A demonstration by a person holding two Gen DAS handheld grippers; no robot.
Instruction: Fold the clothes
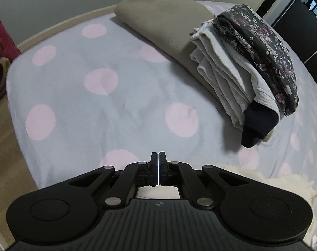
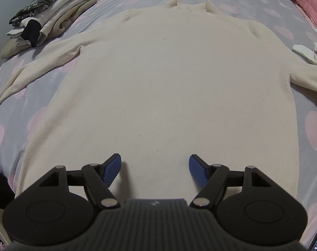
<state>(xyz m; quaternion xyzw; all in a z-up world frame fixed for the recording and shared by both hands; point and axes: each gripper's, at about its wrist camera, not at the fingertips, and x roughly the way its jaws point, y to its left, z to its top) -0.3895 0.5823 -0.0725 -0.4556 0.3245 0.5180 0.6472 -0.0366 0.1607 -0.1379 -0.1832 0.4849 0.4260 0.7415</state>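
Sweater (image 2: 169,87): lies flat on the bed (image 2: 252,2), sleeves spread.
Stack (image 2: 51,18): folded, far left.
Left tool (image 1: 159,168): pressed together, empty.
Right tool (image 2: 154,168): spread apart over my near hem.
Next: likely grip a sleeve or the hem.

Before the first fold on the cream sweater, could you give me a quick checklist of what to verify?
1. Cream sweater spread flat, front smooth: ok.
2. Both sleeves laid out to the sides: ok; cuffs out of frame, cannot tell.
3. Right gripper open above the hem: ok.
4. Left gripper open, ready to pinch: not ok, jaws are shut on nothing.
5. Folded stack apart from the sweater: ok.
6. White socks beside the right sleeve: touching or apart, cannot tell.
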